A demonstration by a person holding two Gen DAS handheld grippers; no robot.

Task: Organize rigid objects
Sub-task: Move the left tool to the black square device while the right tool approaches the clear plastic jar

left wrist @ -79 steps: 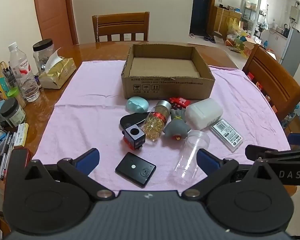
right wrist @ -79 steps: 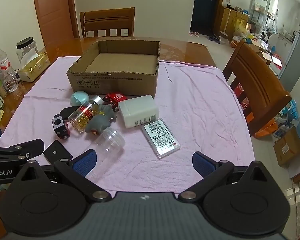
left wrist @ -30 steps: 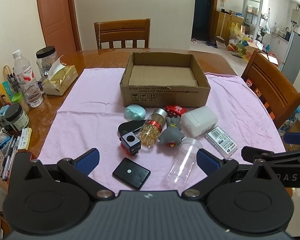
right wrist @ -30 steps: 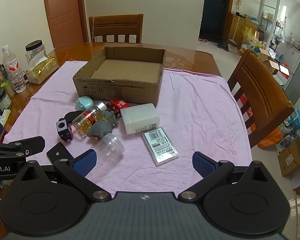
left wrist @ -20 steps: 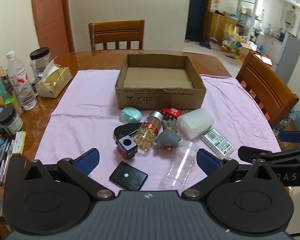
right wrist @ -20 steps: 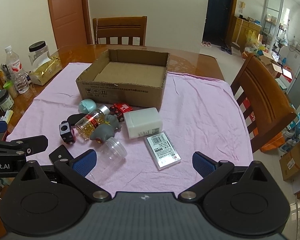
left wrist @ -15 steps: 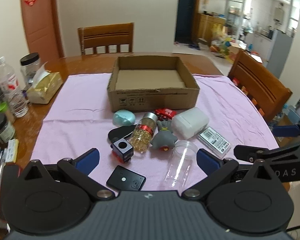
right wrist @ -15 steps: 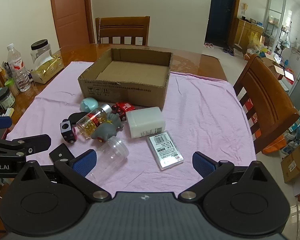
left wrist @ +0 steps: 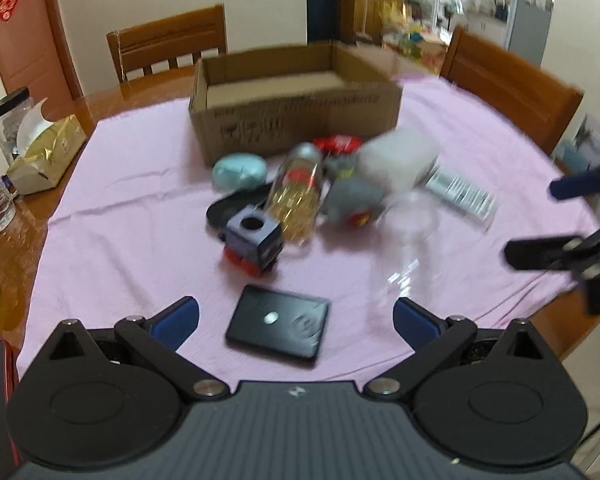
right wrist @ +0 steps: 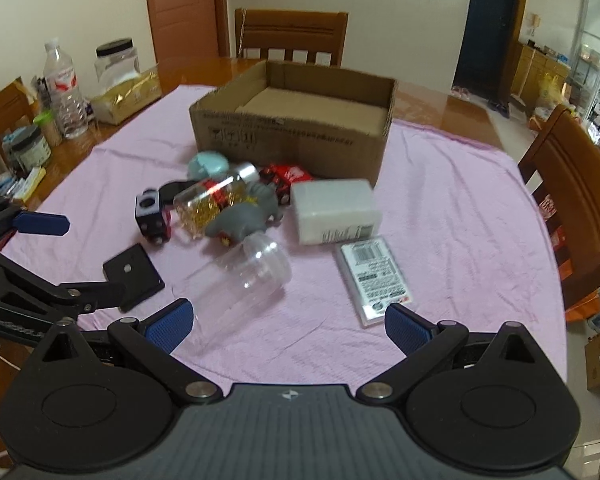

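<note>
Pink cloth (right wrist: 460,208) on table: cardboard box (right wrist: 296,136), empty, at far side; before it a heap with gold-filled bottle (right wrist: 212,200), grey toy (right wrist: 242,220), white container (right wrist: 334,210), clear jar (right wrist: 244,276), card pack (right wrist: 374,276), black pad (left wrist: 278,326). Left gripper (left wrist: 296,316) and right gripper (right wrist: 286,326): both spread wide, holding nothing, above the near edge.

One box (right wrist: 288,136), two see-through jars (right wrist: 240,276) (right wrist: 210,204), one toy car (right wrist: 286,176), one cube (right wrist: 152,214), two flat cards (right wrist: 134,276) (right wrist: 374,280), three chairs (right wrist: 292,32).

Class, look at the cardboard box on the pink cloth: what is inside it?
The cardboard box shows only its bare brown floor; nothing sits on the part in view. Its near wall hides the front strip of the floor.
</note>
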